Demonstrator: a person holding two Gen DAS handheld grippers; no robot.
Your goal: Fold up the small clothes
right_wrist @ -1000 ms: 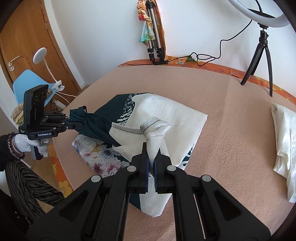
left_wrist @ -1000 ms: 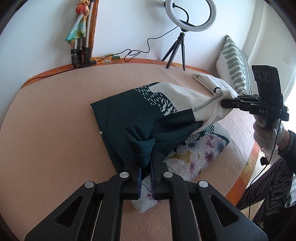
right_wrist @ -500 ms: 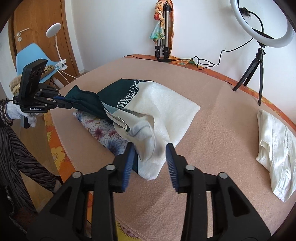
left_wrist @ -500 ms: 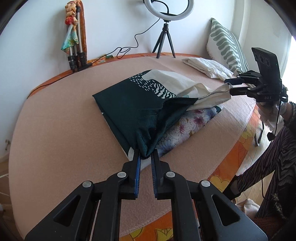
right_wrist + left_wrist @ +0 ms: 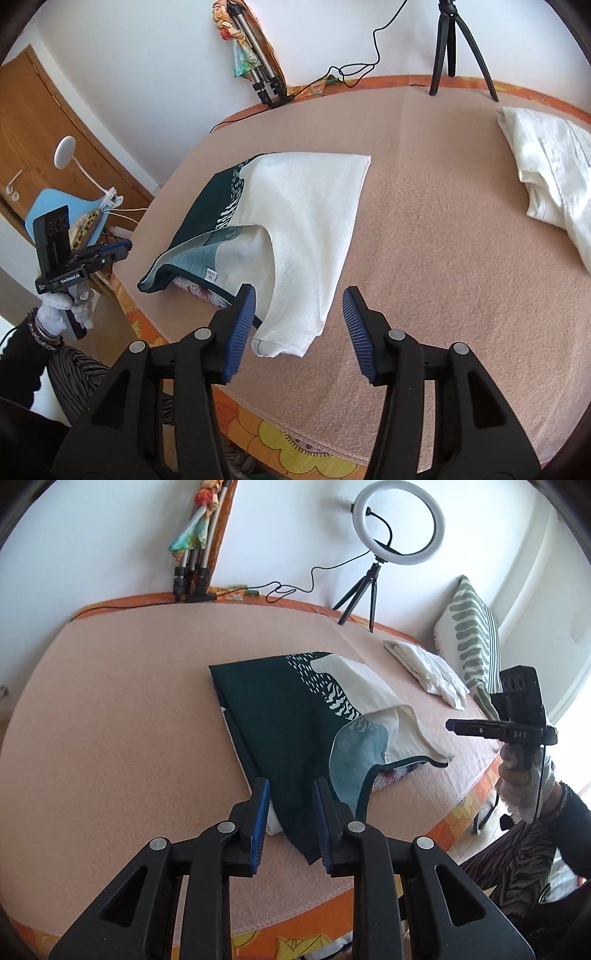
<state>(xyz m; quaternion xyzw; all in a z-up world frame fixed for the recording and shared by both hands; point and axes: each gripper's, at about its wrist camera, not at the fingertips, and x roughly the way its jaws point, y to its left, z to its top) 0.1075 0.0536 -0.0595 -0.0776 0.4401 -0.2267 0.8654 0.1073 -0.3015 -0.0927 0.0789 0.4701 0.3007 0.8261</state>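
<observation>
A dark green and cream garment (image 5: 280, 716) lies folded flat on the pink blanket (image 5: 129, 709), over a floral cloth (image 5: 391, 775) that peeks out at its near edge. My left gripper (image 5: 290, 823) hovers at the green corner. Its jaws are opening, and the cloth tip sits between them without being pressed. In the right wrist view my right gripper (image 5: 299, 325) stands open above the cream corner of the garment (image 5: 306, 206), which lies loose on the blanket. Each gripper shows in the other's view in a gloved hand: the right gripper (image 5: 452, 725) and the left gripper (image 5: 123, 249).
A folded white cloth (image 5: 546, 162) lies at the far right beside a striped pillow (image 5: 469, 635). A ring light on a tripod (image 5: 397, 528) and a folded tripod (image 5: 192, 554) stand against the back wall, with cables. The orange bed edge (image 5: 295, 446) is close. A blue chair (image 5: 62, 206) stands off the bed.
Both grippers held lifted garment corners a second ago. The right one opened first, then the left, and both drew back toward the near bed edge. The garment now lies flat.
</observation>
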